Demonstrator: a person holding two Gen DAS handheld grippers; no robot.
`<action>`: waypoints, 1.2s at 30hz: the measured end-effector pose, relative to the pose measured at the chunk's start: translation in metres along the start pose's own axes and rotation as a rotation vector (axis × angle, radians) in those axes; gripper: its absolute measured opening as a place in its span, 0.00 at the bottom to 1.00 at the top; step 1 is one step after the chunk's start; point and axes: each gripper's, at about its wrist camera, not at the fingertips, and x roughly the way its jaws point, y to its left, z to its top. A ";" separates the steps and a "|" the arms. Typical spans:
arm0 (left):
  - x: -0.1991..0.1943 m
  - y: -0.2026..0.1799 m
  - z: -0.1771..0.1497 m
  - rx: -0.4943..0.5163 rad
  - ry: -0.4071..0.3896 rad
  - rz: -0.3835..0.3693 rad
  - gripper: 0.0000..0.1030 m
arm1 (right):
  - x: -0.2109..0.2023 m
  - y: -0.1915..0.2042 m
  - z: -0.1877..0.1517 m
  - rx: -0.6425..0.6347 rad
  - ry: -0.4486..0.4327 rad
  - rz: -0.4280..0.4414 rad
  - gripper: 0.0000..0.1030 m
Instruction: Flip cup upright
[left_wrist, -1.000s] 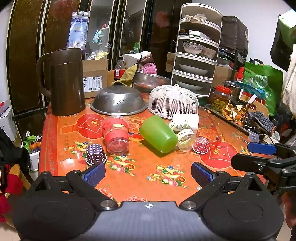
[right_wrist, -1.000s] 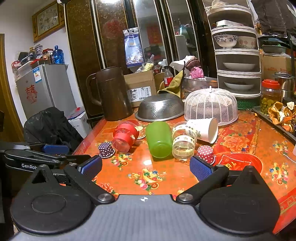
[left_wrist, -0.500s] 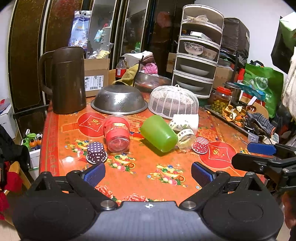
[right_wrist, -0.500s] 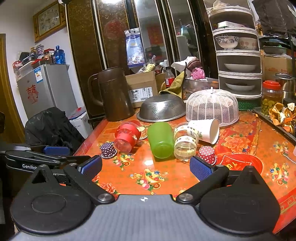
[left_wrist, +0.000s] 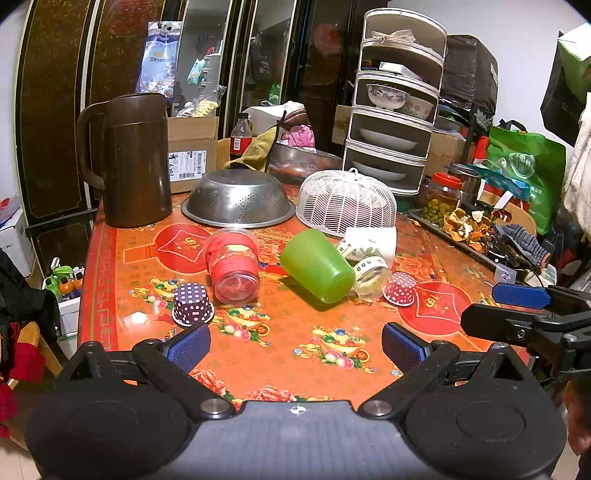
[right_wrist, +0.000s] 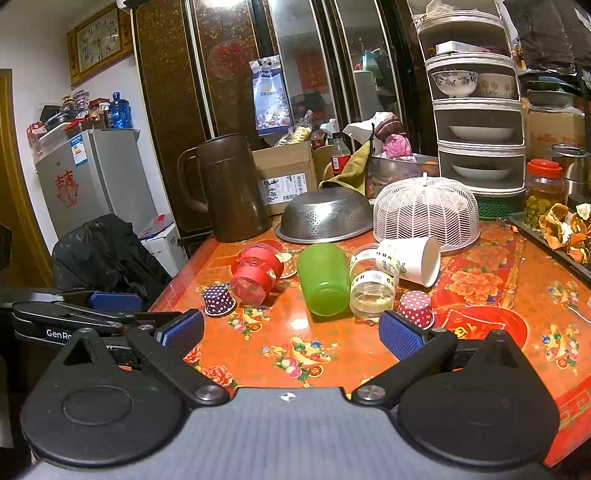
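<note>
A green plastic cup (left_wrist: 317, 265) lies on its side in the middle of the orange table, also in the right wrist view (right_wrist: 323, 277). Beside it lie a red-banded clear cup (left_wrist: 233, 265), a clear labelled cup (right_wrist: 372, 287) and a white paper cup (right_wrist: 413, 258), all on their sides. My left gripper (left_wrist: 293, 345) is open and empty, near the table's front edge, well short of the cups. My right gripper (right_wrist: 291, 332) is open and empty, also short of the cups. Each gripper shows in the other's view.
Small dotted cupcake cups (left_wrist: 192, 304) (right_wrist: 416, 308) stand upside down near the cups. Behind are a brown jug (left_wrist: 135, 158), an upturned steel colander (left_wrist: 238, 199), a white mesh food cover (left_wrist: 347, 201) and a stacked dish rack (left_wrist: 395, 110). A tray of peels (left_wrist: 465, 225) sits at right.
Both grippers have moved slightly forward toward the cups. Nothing on the table has moved.
</note>
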 end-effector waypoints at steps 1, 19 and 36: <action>0.000 0.000 0.000 0.001 0.001 -0.001 0.97 | 0.000 0.000 0.000 0.001 0.000 0.001 0.99; 0.001 0.001 0.001 -0.006 -0.001 0.002 0.97 | 0.001 0.001 -0.004 -0.001 0.005 0.008 0.99; 0.001 0.002 -0.001 -0.009 0.003 -0.003 0.97 | 0.000 -0.002 -0.003 0.010 0.006 0.009 0.99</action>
